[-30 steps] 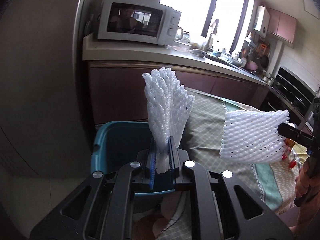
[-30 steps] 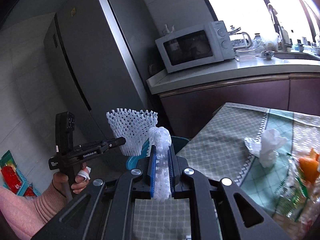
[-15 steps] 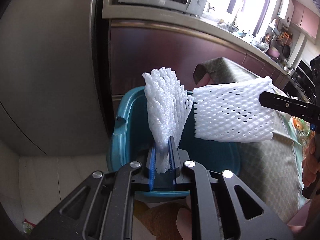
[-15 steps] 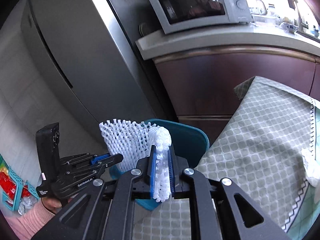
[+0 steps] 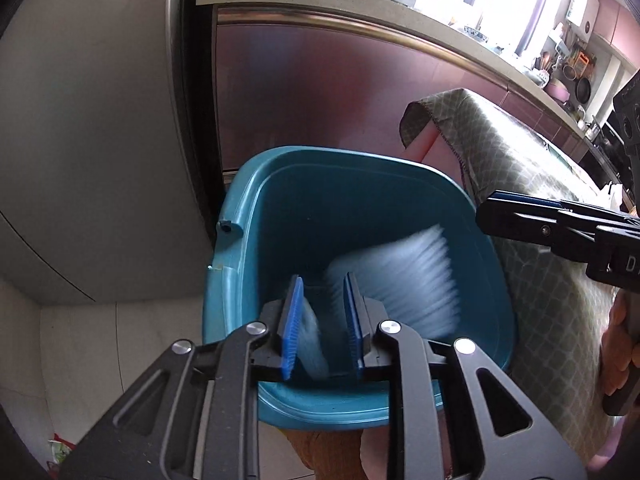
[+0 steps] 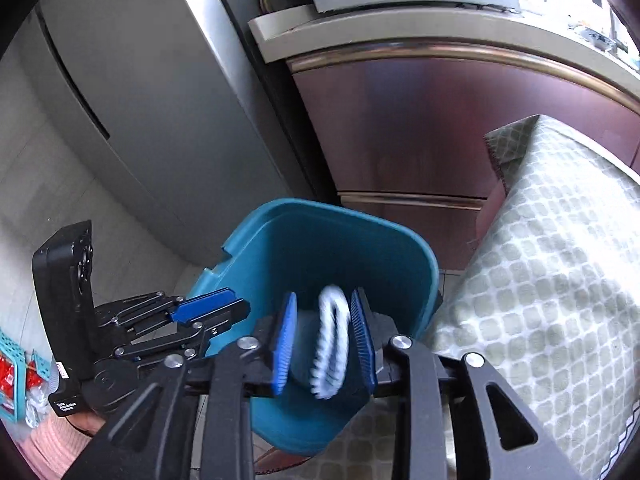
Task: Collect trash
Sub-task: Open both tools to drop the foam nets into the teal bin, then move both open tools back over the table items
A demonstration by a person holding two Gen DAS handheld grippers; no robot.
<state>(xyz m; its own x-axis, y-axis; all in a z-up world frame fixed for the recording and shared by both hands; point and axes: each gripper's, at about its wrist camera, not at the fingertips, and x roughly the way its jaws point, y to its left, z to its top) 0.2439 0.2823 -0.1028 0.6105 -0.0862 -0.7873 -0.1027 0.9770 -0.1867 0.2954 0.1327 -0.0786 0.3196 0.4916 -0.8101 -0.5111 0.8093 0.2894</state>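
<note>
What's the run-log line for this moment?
step: drop foam nets in teal bin | left gripper: opening, foam net falling | right gripper: opening, net slipping out | both over bin

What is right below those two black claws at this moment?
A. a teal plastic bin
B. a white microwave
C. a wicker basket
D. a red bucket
A: both the left gripper and the right gripper hang over the open teal plastic bin, their jaws opening, with blurred white foam netting dropping inside.
</note>
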